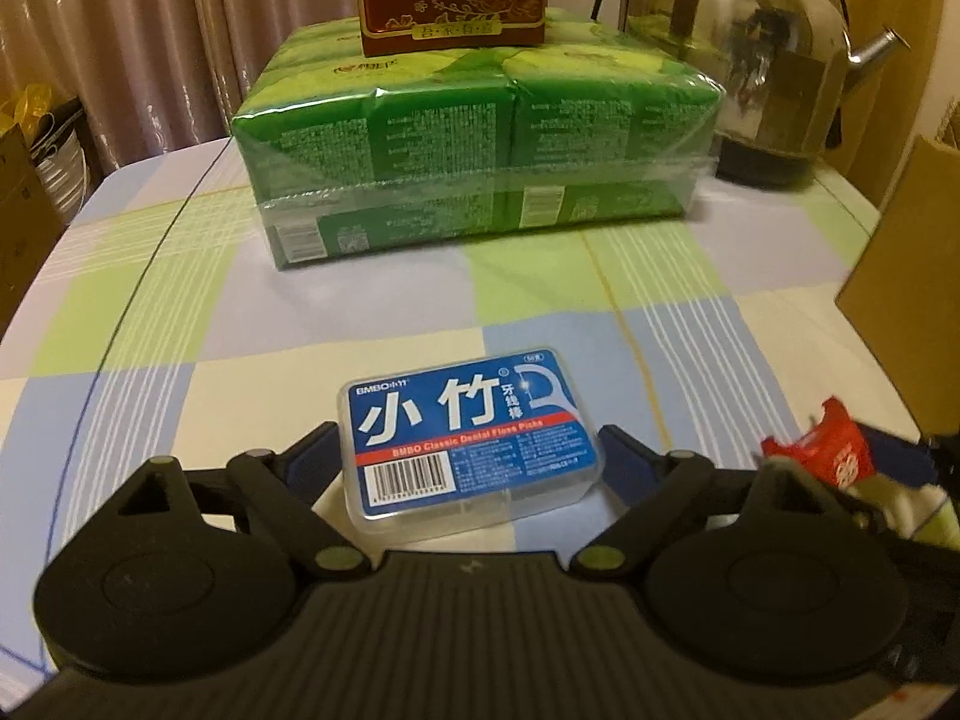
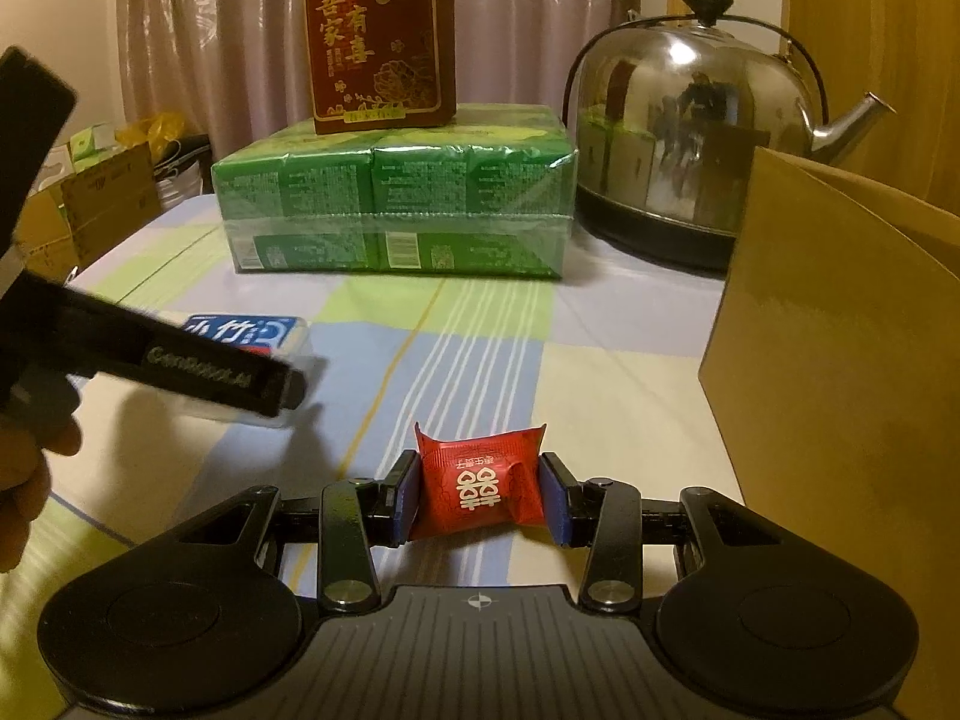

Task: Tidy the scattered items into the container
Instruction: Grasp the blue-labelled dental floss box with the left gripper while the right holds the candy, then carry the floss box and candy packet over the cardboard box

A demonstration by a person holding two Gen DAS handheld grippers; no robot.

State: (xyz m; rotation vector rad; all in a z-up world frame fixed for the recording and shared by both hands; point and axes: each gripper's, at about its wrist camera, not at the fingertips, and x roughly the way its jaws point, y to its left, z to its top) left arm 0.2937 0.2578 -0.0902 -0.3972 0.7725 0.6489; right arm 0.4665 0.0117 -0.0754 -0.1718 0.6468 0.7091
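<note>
Left gripper (image 1: 468, 450) hangs with its jaws spread wide, one on each side of the dental floss box (image 1: 471, 441), which lies flat on the checked tablecloth (image 1: 600, 312) directly ahead between the fingers, its long axis running across from jaw to jaw, so a plain closing would likely clamp its short ends. Right gripper (image 2: 479, 495) is clamped on the red candy (image 2: 480, 489), and the brown cardboard container (image 2: 840, 324) stands just ahead to its right, making that arm the nearer one.
</note>
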